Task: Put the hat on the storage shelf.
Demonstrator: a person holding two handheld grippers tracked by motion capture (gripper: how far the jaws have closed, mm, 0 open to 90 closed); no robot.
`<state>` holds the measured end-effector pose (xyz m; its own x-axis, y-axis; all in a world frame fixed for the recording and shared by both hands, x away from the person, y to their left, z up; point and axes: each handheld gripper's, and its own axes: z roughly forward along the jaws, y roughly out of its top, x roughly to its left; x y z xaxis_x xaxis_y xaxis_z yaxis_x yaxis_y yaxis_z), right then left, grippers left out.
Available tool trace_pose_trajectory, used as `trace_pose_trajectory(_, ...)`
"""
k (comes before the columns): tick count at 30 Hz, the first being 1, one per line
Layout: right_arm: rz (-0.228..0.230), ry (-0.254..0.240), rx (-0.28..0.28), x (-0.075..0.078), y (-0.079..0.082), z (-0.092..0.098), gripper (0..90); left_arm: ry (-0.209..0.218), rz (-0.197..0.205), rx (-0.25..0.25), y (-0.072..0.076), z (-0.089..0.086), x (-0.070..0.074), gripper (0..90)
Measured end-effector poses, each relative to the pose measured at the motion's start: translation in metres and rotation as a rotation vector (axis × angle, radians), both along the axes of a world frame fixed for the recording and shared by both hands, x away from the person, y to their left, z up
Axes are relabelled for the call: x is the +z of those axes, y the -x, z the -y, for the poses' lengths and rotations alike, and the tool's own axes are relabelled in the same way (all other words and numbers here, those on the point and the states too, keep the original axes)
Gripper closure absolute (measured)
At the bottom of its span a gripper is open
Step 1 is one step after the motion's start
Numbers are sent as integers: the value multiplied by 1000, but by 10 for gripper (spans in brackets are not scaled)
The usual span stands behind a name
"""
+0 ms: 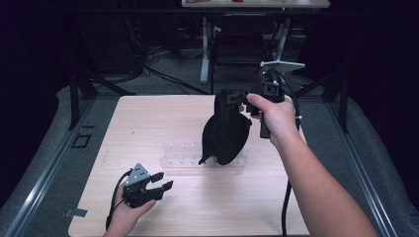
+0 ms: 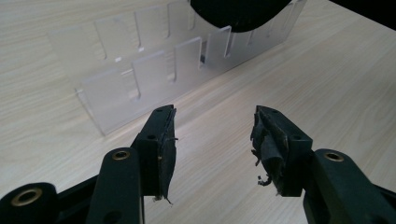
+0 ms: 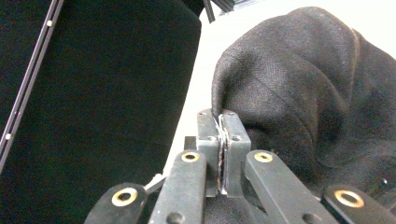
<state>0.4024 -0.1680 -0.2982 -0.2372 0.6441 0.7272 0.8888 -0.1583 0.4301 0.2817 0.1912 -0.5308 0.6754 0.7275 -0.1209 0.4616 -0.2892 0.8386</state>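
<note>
Holding a black cloth cap (image 1: 225, 132) up off the wooden table (image 1: 148, 123), the right gripper (image 1: 243, 98) has its jaws pinched tight on a fold of the fabric, so the cap dangles with its lower end right over the clear acrylic slotted rack (image 1: 183, 154). In the right gripper view you can see the cloth squeezed between the pads. The left gripper (image 1: 160, 183) sits low near the front edge, jaws spread wide with nothing in them, aimed toward the rack. Looks to me like the carry-and-place step, cap about to go down at the rack. Next move probably needs the left one to come in and steady the floppy fabric.
</note>
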Motion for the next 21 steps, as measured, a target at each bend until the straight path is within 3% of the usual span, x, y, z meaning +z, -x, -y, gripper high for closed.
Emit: trace_pose_trajectory(21,18,-23,49,-1,-2,-27,883,-18,64,-59,-16,36,22,537)
